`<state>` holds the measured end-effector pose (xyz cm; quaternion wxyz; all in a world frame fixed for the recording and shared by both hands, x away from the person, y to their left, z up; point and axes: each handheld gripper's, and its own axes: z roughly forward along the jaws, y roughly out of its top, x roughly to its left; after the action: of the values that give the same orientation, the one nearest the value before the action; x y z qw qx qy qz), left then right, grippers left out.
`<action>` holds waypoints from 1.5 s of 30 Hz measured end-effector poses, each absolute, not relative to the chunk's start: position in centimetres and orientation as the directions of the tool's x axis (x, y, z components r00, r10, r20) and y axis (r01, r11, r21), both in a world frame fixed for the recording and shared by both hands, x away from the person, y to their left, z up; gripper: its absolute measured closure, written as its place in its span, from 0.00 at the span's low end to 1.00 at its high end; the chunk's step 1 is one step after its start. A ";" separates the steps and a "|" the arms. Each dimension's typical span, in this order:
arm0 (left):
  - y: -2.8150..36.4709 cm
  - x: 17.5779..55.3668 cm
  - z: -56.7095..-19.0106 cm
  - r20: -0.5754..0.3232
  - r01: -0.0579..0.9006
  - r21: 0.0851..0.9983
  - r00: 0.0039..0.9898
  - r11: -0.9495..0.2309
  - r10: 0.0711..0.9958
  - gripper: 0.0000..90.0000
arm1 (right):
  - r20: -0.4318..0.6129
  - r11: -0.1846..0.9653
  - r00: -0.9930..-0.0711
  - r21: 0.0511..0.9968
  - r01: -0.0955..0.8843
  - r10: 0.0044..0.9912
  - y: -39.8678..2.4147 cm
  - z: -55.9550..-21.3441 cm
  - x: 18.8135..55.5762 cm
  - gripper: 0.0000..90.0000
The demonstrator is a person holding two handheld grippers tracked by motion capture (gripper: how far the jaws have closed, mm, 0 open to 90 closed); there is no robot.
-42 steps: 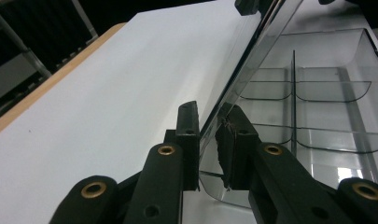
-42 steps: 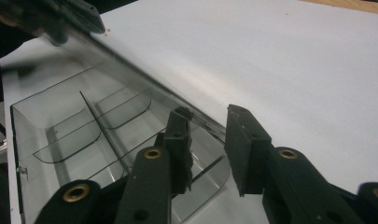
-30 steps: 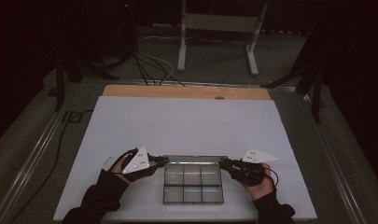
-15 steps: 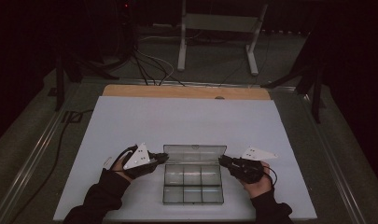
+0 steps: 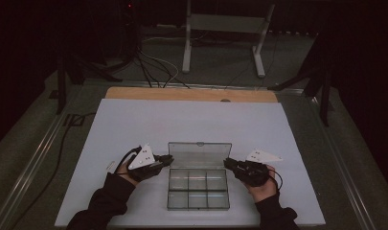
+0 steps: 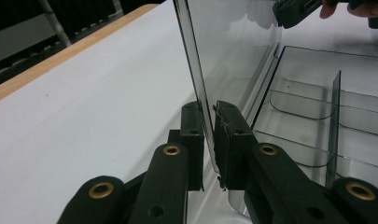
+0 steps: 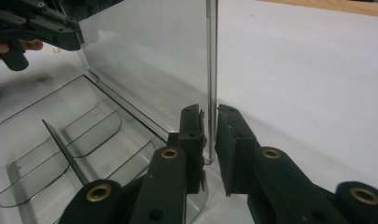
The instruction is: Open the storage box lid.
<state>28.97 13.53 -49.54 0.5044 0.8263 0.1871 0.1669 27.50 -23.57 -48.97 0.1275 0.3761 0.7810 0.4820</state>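
the clear plastic compartment box (image 5: 198, 189) sits on the white bench (image 5: 134, 124) near its front edge, its hinged transparent lid (image 5: 199, 155) raised upright. the left hand-held gripper (image 5: 168, 159) pinches the lid's left edge — the right hand-held gripper (image 5: 227, 163) has the right edge between its nearly closed jaws.

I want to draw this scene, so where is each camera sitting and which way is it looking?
High view: sits above the person's side, looks forward and down on the white table; both forearms, left gripper and right gripper show.
Left gripper view: rides the left gripper, looks along its jaws at the lid; its black jaws show.
Right gripper view: rides the right gripper, faces the lid's other edge; its jaws show.
Both gripper views share the clear box and its raised lid.
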 end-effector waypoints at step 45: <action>13.0 30.8 -50.0 -0.105 0.356 0.859 0.825 -0.367 0.555 0.82 | 0.237 0.196 -0.605 0.804 0.561 0.760 -22.7 -49.6 29.0 0.86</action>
<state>30.84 13.03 -50.04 0.4891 0.8205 0.2777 0.1018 29.03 -22.70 -49.60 0.1069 0.4313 0.7658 0.4648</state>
